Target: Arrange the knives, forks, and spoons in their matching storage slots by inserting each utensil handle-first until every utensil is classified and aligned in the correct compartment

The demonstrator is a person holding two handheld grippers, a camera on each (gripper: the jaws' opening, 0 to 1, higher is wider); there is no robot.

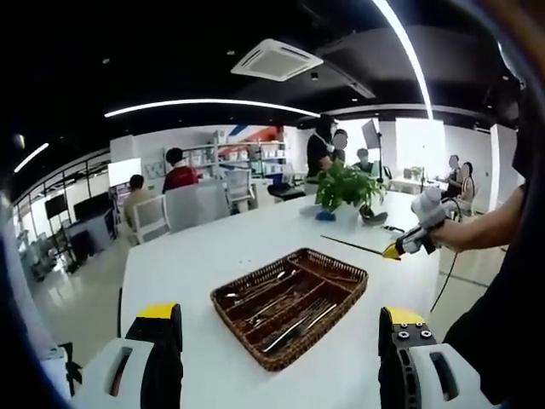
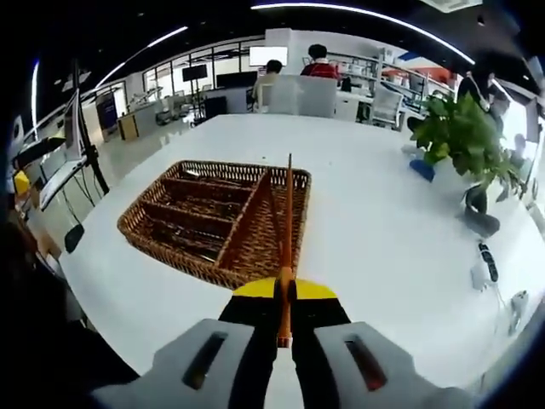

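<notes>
The left gripper (image 1: 281, 328) has its jaws spread wide apart, holding nothing. The right gripper (image 2: 285, 294) is clamped on a thin utensil (image 2: 289, 230), the person's hand (image 1: 428, 207) extended forward.

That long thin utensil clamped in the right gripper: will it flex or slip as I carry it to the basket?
The utensil looks stiff and straight, so it probably won't flex. The right gripper holds it at one end, so it might pivot. The wicker basket looks light and may slide if nudged.
</notes>
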